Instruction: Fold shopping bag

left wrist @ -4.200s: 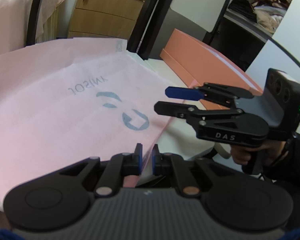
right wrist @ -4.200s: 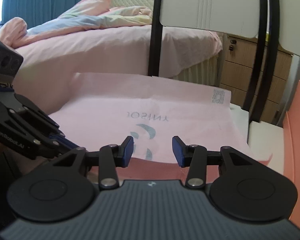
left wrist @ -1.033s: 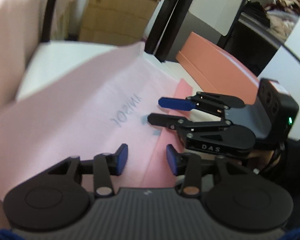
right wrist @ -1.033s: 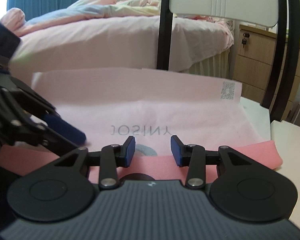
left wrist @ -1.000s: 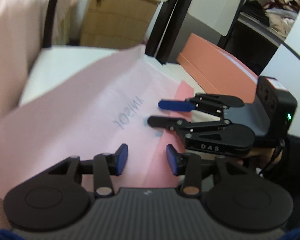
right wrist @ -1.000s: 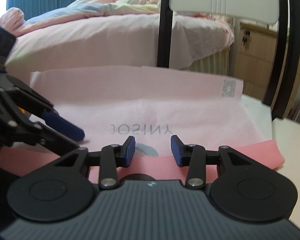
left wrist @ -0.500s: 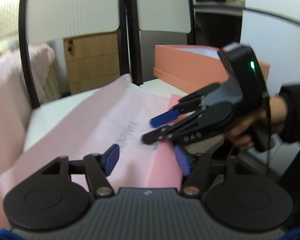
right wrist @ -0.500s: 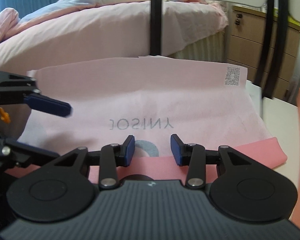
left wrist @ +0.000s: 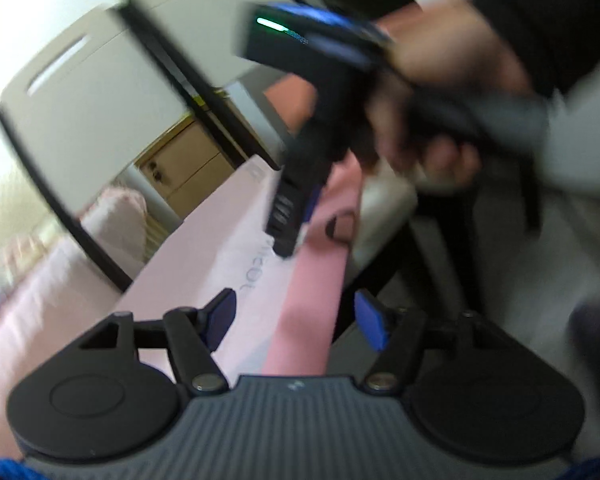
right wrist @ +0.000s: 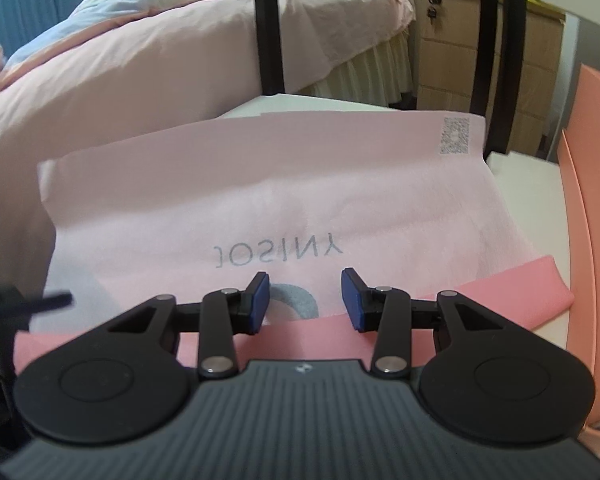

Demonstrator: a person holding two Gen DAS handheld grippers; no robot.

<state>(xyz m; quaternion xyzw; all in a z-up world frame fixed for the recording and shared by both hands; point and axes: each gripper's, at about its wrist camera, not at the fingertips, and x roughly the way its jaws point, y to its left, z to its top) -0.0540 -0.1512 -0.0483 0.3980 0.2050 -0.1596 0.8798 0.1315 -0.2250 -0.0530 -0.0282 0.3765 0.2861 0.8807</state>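
Lying flat on the white worktop (right wrist: pixel 524 176), the pale pink shopping bag (right wrist: pixel 284 204) shows reversed grey lettering (right wrist: pixel 278 255) and part of a grey round logo (right wrist: pixel 296 300) on its upper face. A small code patch (right wrist: pixel 455 136) sits at its far right corner. A darker pink band (right wrist: pixel 512 284) runs along the near edge of the bag, ending in a rounded corner at the right.

The right tool (right wrist: pixel 304 300) hovers over the near edge, above the logo and the darker band. Its blue-padded fingers (right wrist: pixel 259 297) stand apart with a clear gap between them and hold nothing. The right hand (left wrist: pixel 440 92) grips its handle in the left wrist view, where this tool (left wrist: pixel 290 232) points steeply down at the bag (left wrist: pixel 228 240); contact cannot be confirmed because of blur.

The left tool (left wrist: pixel 296 316) is wide open and empty, with the darker band (left wrist: pixel 312 304) passing beneath the gap between its fingers. That view is tilted and smeared, so fine detail is unreliable. In the right wrist view only a dark blurred fingertip of the left tool (right wrist: pixel 50 301) shows at the left edge.

Beyond the worktop are a bed (right wrist: pixel 140 52) with pink bedding, black chair-back posts (right wrist: pixel 270 28), and a wooden drawer unit (right wrist: pixel 452 52). A salmon-coloured box (right wrist: pixel 596 200) stands at the right edge.
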